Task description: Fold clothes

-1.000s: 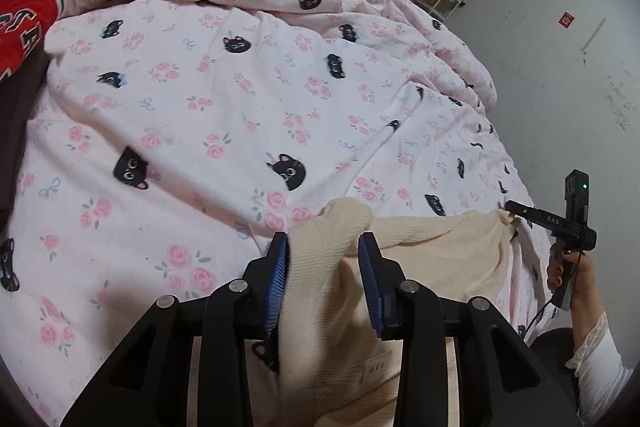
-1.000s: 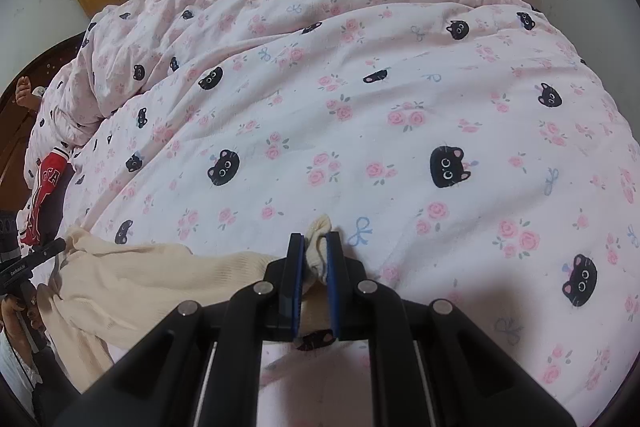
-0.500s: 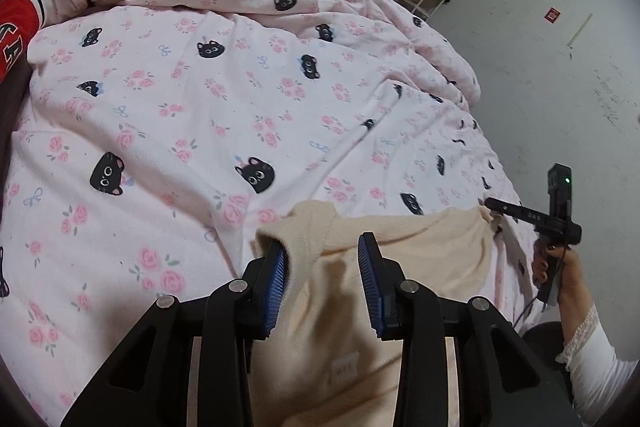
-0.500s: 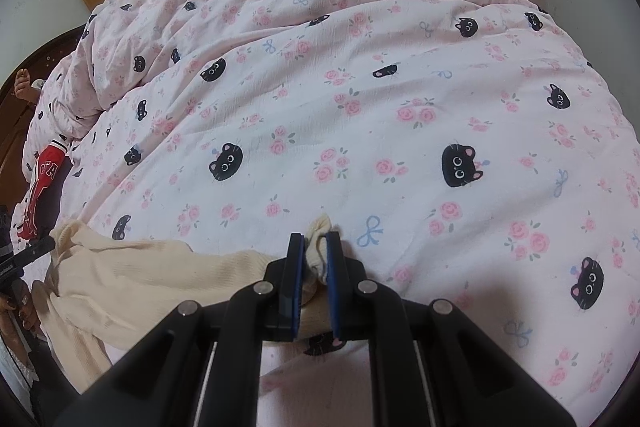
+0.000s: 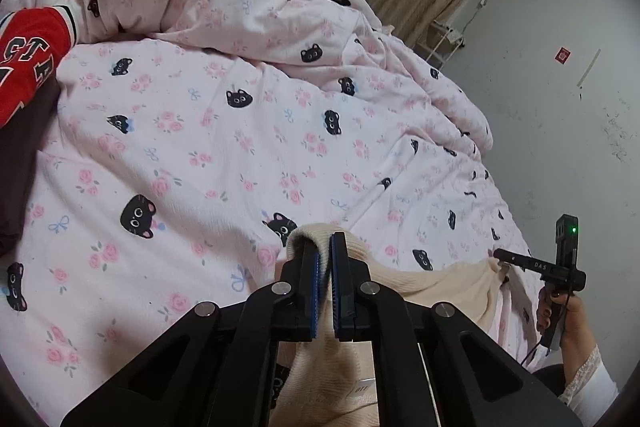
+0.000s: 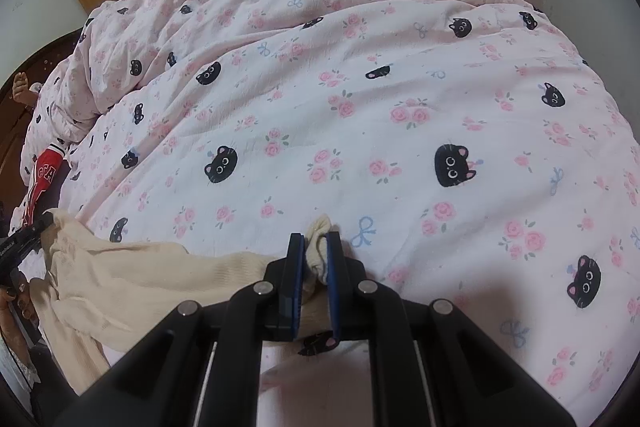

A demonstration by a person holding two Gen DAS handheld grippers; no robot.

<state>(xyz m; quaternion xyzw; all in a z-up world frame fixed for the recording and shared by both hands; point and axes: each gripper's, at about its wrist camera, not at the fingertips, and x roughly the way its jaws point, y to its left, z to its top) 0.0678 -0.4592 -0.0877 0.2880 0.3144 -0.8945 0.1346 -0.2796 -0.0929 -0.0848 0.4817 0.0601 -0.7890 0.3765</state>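
the left gripper [image 5: 324, 259] has its fingers pinched narrow on a bunched edge of the cream top [image 5: 436, 283], with a fold of knit humped over and just past the tips. the right gripper [image 6: 311, 257] is likewise clamped tight on another corner, a small knot of cloth poking out beyond its fingers. between the two grips the top hangs slack along the near edge of the quilt [image 6: 360, 99], and the rest drops below the fingers out of view, so how far the folding has got cannot be told.

risks, as i judge them: both holds are on small bunches, so a sharp pull apart could drag the knit out of one pair of fingers and let that side fall off the bed. the cloth between the grips is loose and rumpled; laid down so, it would crease crooked. the soft, lumpy quilt ahead of the fingers may also drag on the knit and skew any fold.
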